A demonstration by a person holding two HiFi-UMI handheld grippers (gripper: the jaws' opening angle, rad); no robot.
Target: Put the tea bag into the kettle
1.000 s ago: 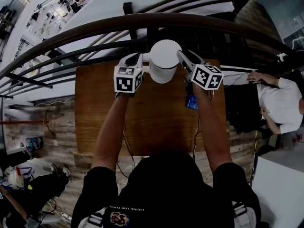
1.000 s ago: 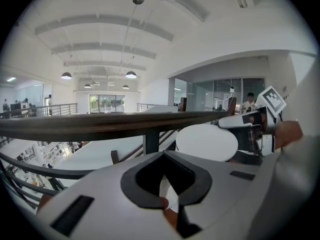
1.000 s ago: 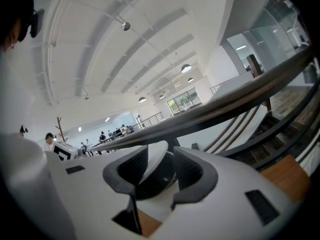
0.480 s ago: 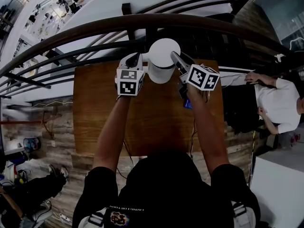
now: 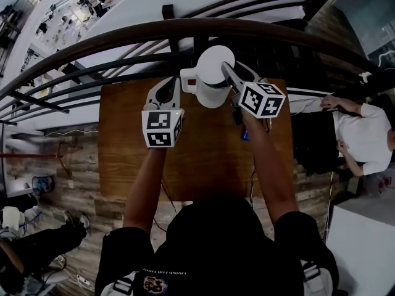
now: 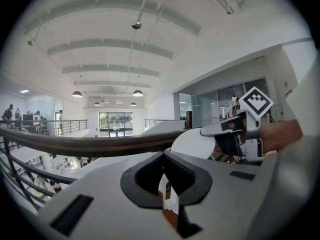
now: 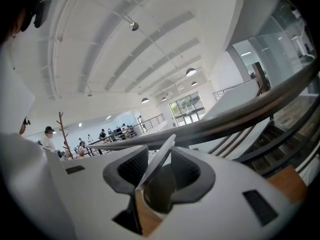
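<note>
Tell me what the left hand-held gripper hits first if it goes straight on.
Probably the dark curved wooden handrail; the white kettle lies right of that line. Depth is unclear.

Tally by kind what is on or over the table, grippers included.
Kettle: 1
Tea bag: 1
Blue packet: 1
Grippers: 2 (left gripper shut on the tea bag, right gripper shut on the kettle's lid)
Total: 5
</note>
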